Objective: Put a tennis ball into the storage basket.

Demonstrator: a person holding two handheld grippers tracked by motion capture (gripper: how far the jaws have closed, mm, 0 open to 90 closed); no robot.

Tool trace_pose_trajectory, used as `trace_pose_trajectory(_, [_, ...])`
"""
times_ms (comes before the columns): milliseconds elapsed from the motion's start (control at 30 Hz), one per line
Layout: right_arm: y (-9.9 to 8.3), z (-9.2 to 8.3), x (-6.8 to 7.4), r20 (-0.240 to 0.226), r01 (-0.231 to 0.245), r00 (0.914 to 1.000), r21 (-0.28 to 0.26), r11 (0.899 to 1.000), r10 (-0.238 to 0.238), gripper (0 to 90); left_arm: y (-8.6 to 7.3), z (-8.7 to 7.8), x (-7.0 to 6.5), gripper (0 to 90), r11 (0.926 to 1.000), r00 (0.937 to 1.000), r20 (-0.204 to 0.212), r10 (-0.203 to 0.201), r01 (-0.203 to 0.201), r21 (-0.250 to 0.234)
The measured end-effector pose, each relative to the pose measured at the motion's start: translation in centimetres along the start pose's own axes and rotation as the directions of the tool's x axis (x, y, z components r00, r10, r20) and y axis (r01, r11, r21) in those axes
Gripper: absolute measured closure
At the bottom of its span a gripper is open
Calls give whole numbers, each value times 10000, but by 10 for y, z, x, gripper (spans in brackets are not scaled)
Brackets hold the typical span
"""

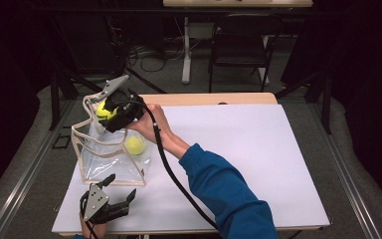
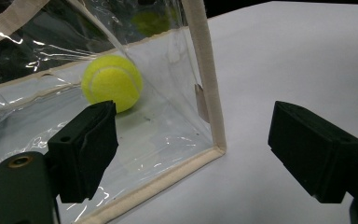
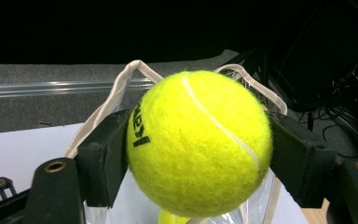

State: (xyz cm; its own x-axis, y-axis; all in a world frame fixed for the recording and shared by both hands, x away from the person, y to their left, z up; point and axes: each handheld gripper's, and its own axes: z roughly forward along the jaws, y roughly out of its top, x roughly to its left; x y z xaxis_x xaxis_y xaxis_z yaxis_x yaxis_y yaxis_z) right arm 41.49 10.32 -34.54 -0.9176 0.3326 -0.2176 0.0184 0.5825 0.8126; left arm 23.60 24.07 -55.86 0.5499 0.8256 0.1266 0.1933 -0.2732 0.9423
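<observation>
My right gripper (image 1: 107, 112) is shut on a yellow tennis ball (image 1: 102, 110) and holds it over the open top of a clear plastic bag (image 1: 107, 164) with beige trim. In the right gripper view the ball (image 3: 198, 135) is pressed between both black jaws of that gripper (image 3: 200, 161), with the bag's handles (image 3: 121, 88) behind it. A second tennis ball (image 1: 135, 145) lies inside the bag. My left gripper (image 1: 122, 188) sits near the table's front left edge, open, just in front of the bag. In its own view the open gripper (image 2: 198, 149) faces the bag's corner (image 2: 214, 144) and the ball (image 2: 112, 83) inside.
The bag stands on a white board (image 1: 258, 149) covering a wooden table (image 1: 214, 98). A black cable (image 1: 171, 172) trails from the right gripper across the board, beside a blue sleeve (image 1: 229, 194). A dark chair (image 1: 241, 45) and a table leg (image 1: 186, 50) stand beyond the far edge.
</observation>
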Motion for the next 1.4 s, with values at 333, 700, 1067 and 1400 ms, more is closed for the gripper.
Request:
trace_pose_trajectory(333, [2,2,1,-224,39,9997,175,9998,-36,261,0,0,0,159,10000,10000,-5,-9,9,-2])
trace_pose_trajectory(700, [2,6,3,-305,162,9994,415,9990,-149,260,0,0,0,159,10000,10000,-3,-10,10,-2])
trace_pose_trajectory(1067, [1,11,4,-453,172,9989,600,9981,-145,260,0,0,0,159,10000,10000,-12,-6,6,-5])
trace_pose_trajectory(1400, [-1,13,5,-491,196,9987,677,9975,-163,260,0,0,0,159,10000,10000,-17,-2,2,-1])
